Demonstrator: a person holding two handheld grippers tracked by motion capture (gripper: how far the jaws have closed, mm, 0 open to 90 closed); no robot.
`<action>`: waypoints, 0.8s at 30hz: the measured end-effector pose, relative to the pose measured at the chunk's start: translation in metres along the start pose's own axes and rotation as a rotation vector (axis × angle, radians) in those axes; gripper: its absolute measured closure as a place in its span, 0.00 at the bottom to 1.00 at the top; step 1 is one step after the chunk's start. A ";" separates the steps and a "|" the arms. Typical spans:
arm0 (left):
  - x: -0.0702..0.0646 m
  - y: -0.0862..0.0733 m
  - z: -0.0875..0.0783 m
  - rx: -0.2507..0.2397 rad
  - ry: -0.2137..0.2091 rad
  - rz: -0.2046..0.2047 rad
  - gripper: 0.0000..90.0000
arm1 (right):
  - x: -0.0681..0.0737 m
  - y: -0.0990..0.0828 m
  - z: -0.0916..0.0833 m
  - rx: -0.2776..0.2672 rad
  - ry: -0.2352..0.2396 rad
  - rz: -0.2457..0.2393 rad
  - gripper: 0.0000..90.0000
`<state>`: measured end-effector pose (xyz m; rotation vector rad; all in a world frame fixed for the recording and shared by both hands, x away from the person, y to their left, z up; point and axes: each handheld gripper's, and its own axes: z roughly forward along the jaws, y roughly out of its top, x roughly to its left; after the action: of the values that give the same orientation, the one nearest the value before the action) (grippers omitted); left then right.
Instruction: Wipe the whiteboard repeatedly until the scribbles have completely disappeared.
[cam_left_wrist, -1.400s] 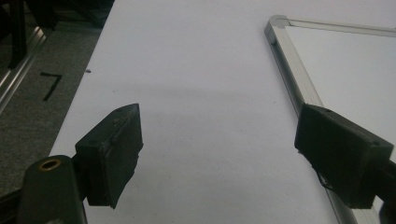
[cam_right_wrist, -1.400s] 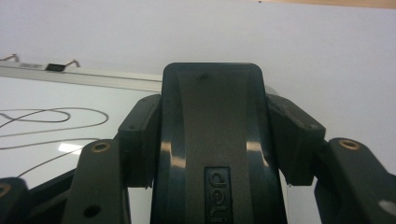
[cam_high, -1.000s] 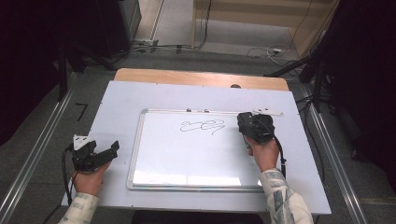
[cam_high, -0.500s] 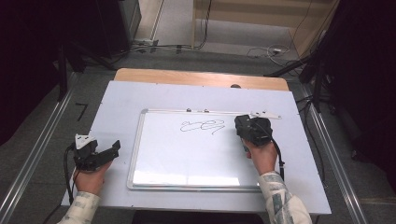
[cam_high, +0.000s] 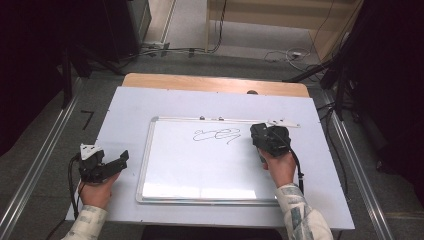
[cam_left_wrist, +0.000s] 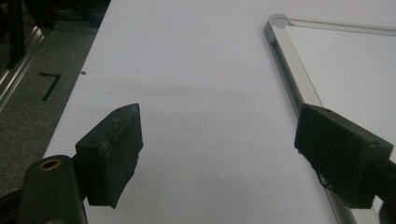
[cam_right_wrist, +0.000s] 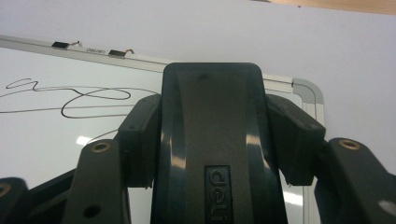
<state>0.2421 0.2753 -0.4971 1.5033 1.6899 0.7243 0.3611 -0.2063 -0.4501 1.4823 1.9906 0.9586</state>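
My right gripper (cam_right_wrist: 210, 140), fingers clamped on the eraser (cam_right_wrist: 212, 154), has slid left toward the scribble (cam_high: 216, 135), likely wiping next; left gripper (cam_left_wrist: 219, 154) fingers open.

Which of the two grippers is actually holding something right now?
The right gripper, over the whiteboard beside the scribble: it is shut on a black whiteboard eraser. The left gripper is open, over bare table.

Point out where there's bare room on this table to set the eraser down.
Bare sheet left of the whiteboard, ahead of the open left gripper. Bare strip between the whiteboard's far frame and the wooden edge. The board's near half is blank. Crowded: the scribble beside the right gripper, shut on the eraser.
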 end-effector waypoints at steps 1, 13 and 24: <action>0.000 0.000 0.000 0.003 0.001 0.000 0.18 | 0.000 0.000 0.002 0.002 0.002 0.001 0.43; 0.000 0.000 0.000 -0.003 0.000 -0.001 0.18 | 0.004 0.000 0.020 0.033 -0.008 -0.007 0.43; 0.000 0.000 -0.001 -0.003 -0.001 -0.002 0.18 | 0.012 0.005 0.042 0.052 -0.025 -0.032 0.43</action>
<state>0.2415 0.2759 -0.4962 1.5001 1.6887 0.7247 0.3916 -0.1835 -0.4727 1.4780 2.0295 0.8777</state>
